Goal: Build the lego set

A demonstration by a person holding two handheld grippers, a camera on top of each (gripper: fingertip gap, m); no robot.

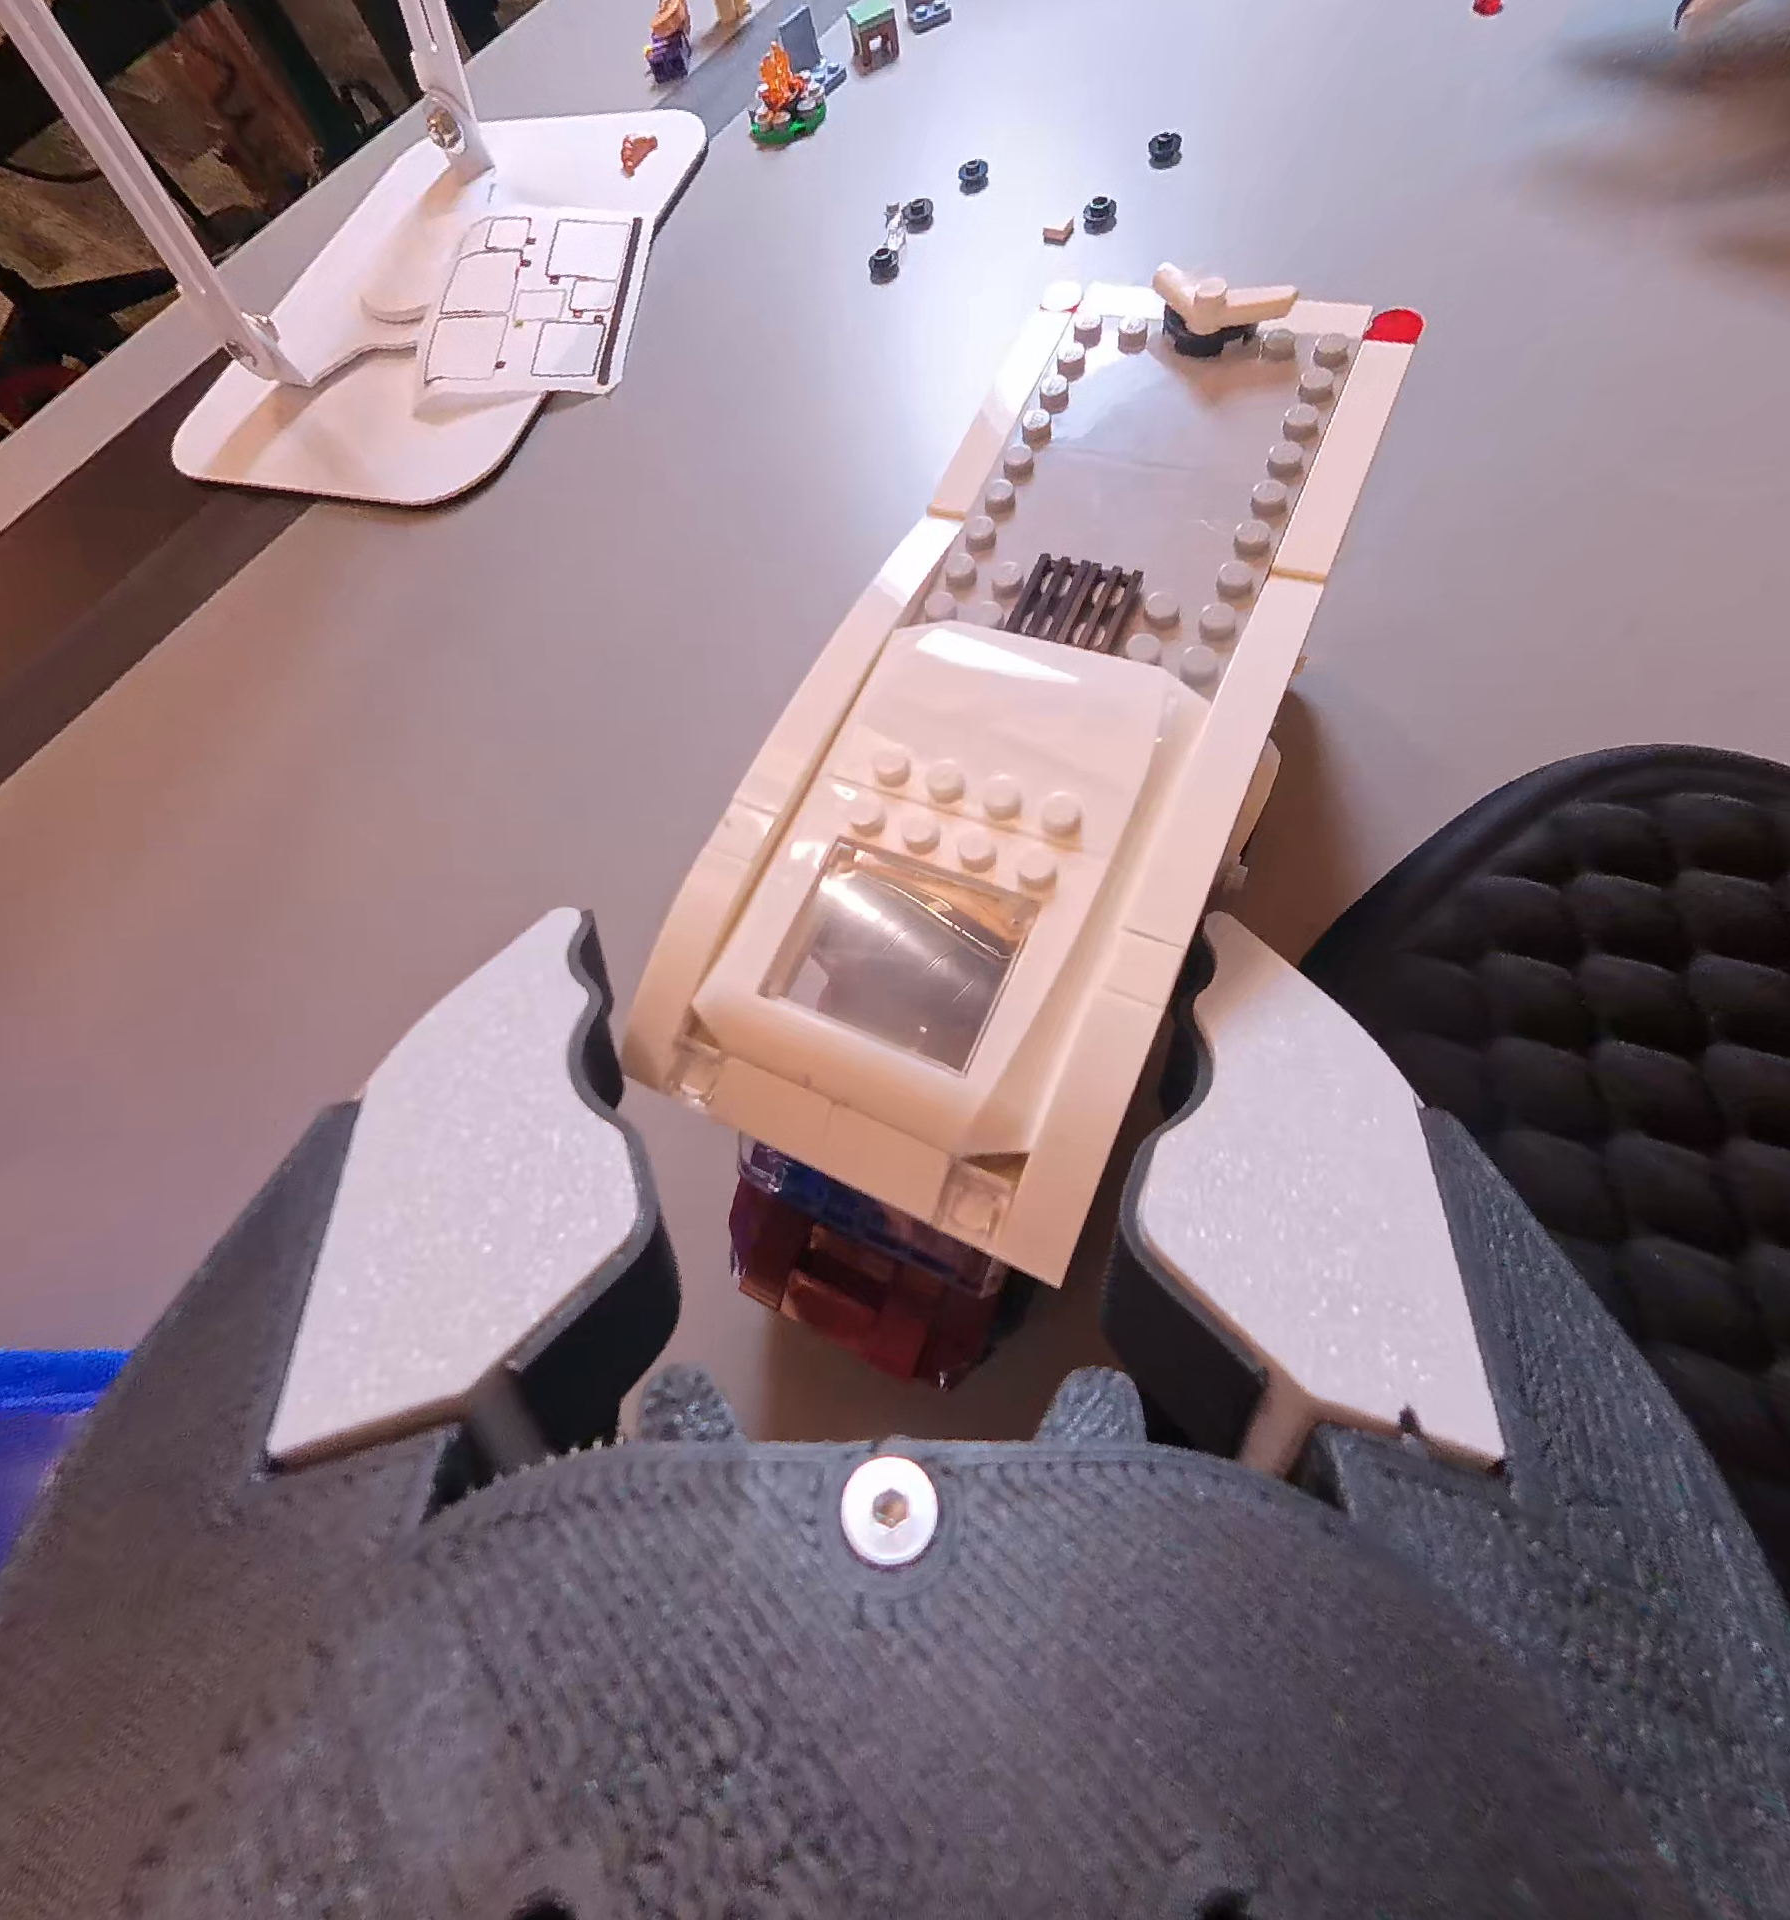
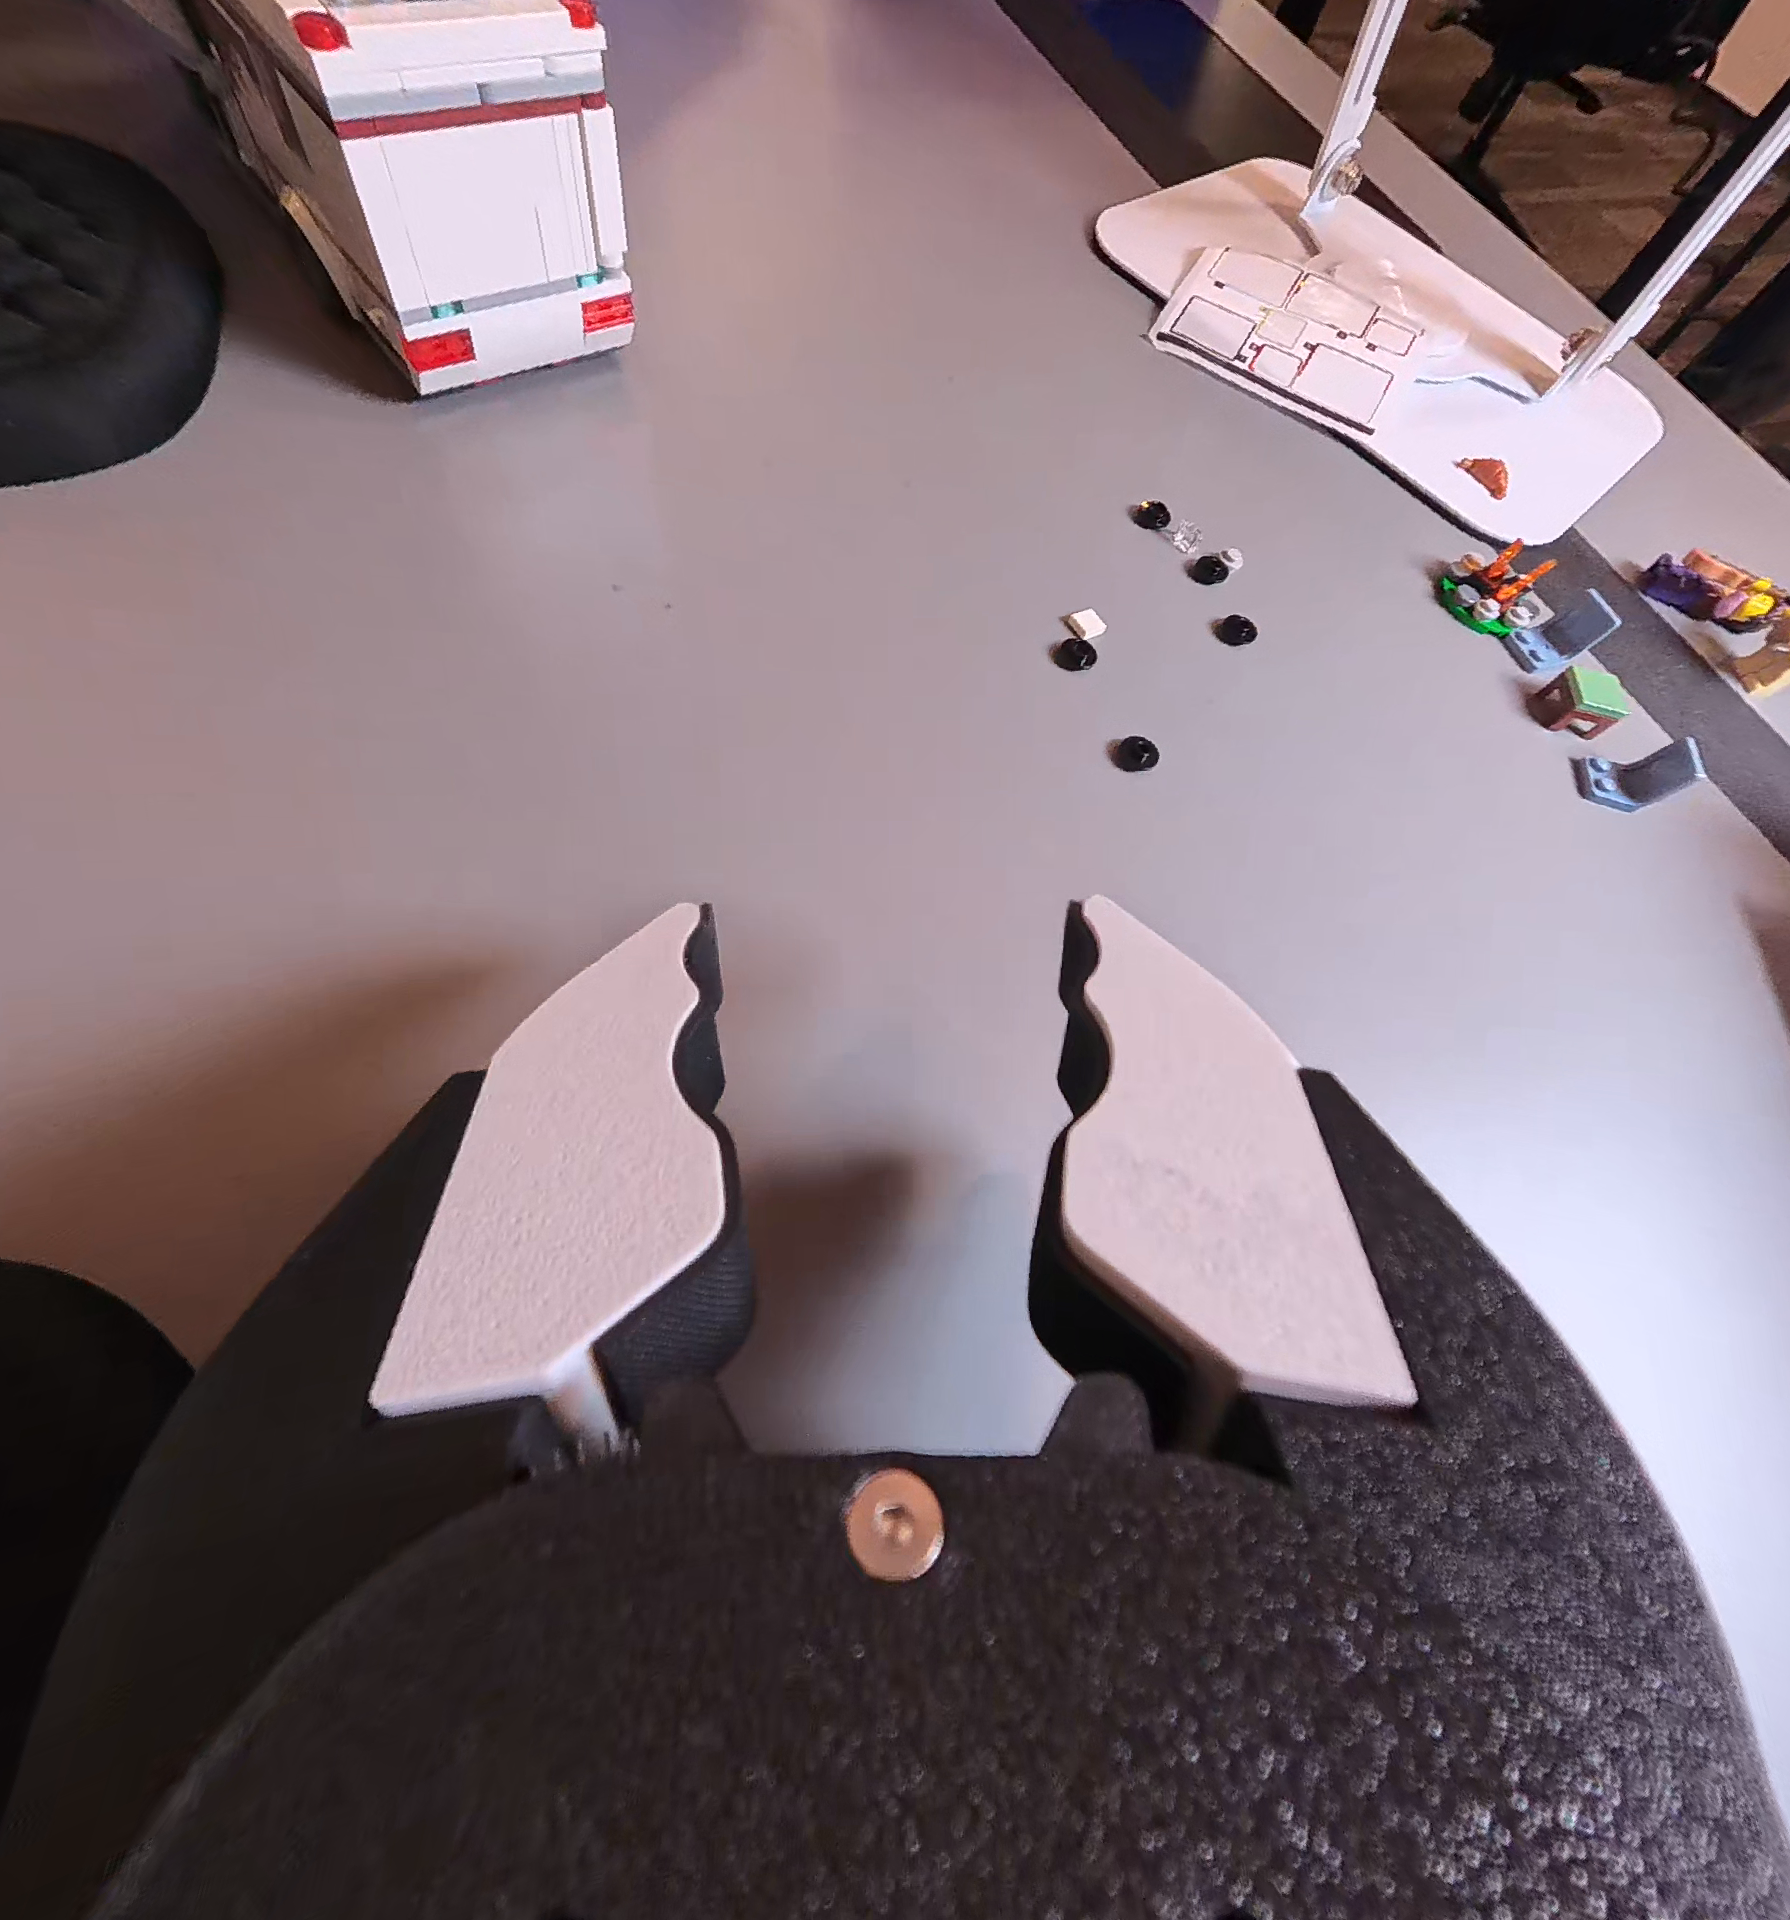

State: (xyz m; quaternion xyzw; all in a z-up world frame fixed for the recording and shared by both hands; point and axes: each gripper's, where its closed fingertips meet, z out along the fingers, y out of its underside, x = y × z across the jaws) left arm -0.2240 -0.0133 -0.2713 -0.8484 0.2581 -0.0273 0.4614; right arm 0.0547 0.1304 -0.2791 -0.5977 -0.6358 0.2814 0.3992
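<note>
White brick van (image 1: 1026, 790) stands on the grey desk (image 1: 371, 790), its front between the spread left claw (image 1: 896, 997), pads apart from it. Right claw (image 2: 886, 997) gapes bare near black studs (image 2: 1135, 753).

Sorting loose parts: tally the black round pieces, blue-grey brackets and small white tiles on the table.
Black round pieces: 5
Blue-grey brackets: 2
White tiles: 1
Total: 8
</note>
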